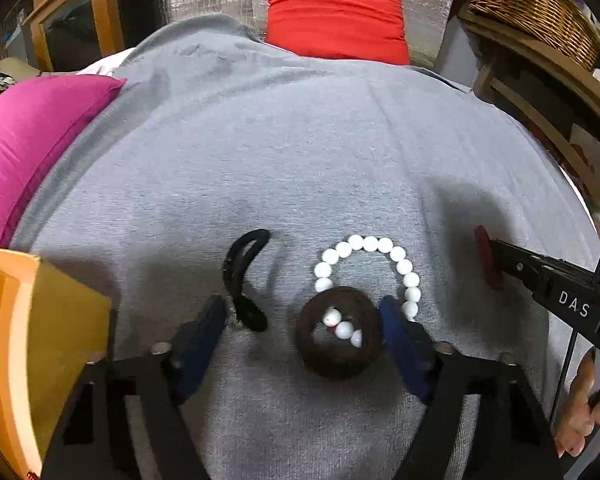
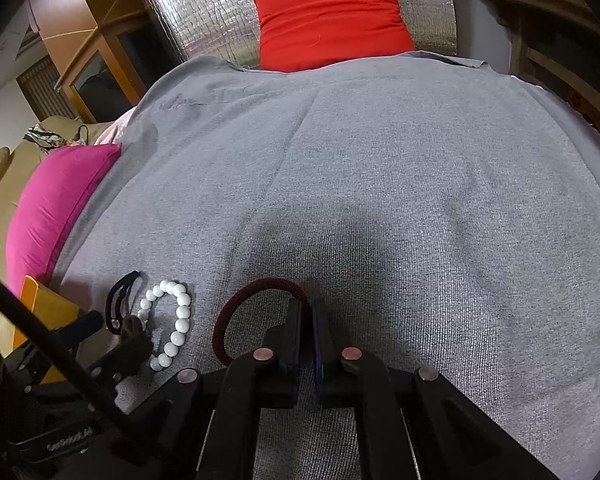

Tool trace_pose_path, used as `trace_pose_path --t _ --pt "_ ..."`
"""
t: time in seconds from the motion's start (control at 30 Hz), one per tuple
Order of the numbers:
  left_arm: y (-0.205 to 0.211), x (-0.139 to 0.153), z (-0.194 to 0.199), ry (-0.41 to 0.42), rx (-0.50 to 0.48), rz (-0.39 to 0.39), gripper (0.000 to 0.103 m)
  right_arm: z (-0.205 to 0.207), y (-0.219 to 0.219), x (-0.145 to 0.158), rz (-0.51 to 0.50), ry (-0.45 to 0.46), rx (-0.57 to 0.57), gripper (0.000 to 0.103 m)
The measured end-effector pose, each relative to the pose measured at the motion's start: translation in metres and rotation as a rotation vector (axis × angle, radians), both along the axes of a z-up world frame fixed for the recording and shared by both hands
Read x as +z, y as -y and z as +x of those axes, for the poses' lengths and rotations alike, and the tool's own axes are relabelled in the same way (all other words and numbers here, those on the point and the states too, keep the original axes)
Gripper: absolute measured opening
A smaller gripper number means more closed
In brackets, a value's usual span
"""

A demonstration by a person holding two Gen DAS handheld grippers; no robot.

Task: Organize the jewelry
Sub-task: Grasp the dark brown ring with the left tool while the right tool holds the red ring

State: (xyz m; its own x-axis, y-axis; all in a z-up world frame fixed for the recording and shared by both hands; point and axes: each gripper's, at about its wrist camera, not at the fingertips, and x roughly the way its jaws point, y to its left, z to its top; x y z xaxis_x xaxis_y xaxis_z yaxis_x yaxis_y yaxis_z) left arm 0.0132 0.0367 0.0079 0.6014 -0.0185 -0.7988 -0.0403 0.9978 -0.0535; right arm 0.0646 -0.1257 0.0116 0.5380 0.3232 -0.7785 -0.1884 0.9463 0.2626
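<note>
A dark brown fuzzy ring [image 1: 320, 354] lies on a white bead bracelet [image 1: 404, 266] on the grey cloth [image 1: 300, 160]. My left gripper [image 1: 302, 308] stands open around the ring: the right blue finger [image 1: 400, 340] is at the ring's edge and the left one is well clear. A black hair tie [image 1: 240, 276] lies just left of the ring. In the right wrist view my right gripper [image 2: 309, 306] is shut on a dark red hair tie [image 2: 236, 304], whose loop hangs to the left over the cloth.
An orange box [image 1: 40, 340] stands at the near left edge of the cloth. A pink cushion [image 1: 32, 140] lies at the left and a red cushion [image 1: 336, 16] at the back. A wicker basket [image 1: 540, 4] sits on wooden shelving at the right.
</note>
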Motion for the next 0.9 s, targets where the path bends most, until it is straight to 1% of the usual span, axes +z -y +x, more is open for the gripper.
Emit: trace_pose_path --t 0.07,0.1,0.17,0.2,0.23,0.27,0.33,0.37,0.4,0.57,0.7,0.83,0.9 --pt "0.001 -0.001 0.002 -0.008 -0.004 0.006 0.059 0.0 0.0 0.0 -0.001 0.001 0.0 0.006" --pt "0.001 -0.001 0.001 -0.006 -0.004 0.013 0.056 0.0 0.0 0.0 -0.002 0.002 0.0 0.006" --pt "0.002 0.0 0.0 0.002 -0.007 0.021 0.042 0.0 0.0 0.0 -0.002 0.002 -0.001 0.006" --pt "0.003 0.001 -0.001 0.007 -0.007 0.024 0.039 -0.001 0.0 0.001 -0.002 0.003 -0.001 0.006" --pt "0.003 0.003 -0.003 0.014 -0.01 0.023 0.033 -0.001 0.0 0.001 -0.002 0.002 0.0 0.006" --pt "0.003 0.005 -0.004 -0.018 -0.022 0.018 0.026 -0.002 0.0 0.001 -0.003 0.003 0.001 0.006" --pt "0.003 0.01 -0.01 -0.005 -0.025 0.022 0.021 -0.004 0.0 0.002 -0.006 0.005 0.004 0.006" --pt "0.004 0.011 -0.014 0.0 -0.03 0.021 0.014 -0.005 0.0 0.003 -0.005 0.004 0.004 0.006" --pt "0.004 0.013 -0.017 0.003 -0.04 0.014 0.012 -0.006 0.0 0.003 -0.004 0.003 0.004 0.006" --pt "0.008 0.015 -0.04 0.003 -0.066 -0.002 0.011 -0.012 0.003 0.006 0.012 -0.004 0.008 0.006" --pt "0.004 0.02 -0.056 0.009 -0.06 -0.022 0.011 -0.018 0.011 0.009 0.05 -0.014 0.007 0.006" --pt "0.002 0.035 -0.075 0.032 -0.054 -0.031 0.011 -0.023 0.02 0.014 0.119 -0.02 0.013 0.006" --pt "0.0 0.046 -0.083 0.05 -0.048 -0.035 0.011 -0.026 0.021 0.02 0.176 -0.023 0.032 0.006"
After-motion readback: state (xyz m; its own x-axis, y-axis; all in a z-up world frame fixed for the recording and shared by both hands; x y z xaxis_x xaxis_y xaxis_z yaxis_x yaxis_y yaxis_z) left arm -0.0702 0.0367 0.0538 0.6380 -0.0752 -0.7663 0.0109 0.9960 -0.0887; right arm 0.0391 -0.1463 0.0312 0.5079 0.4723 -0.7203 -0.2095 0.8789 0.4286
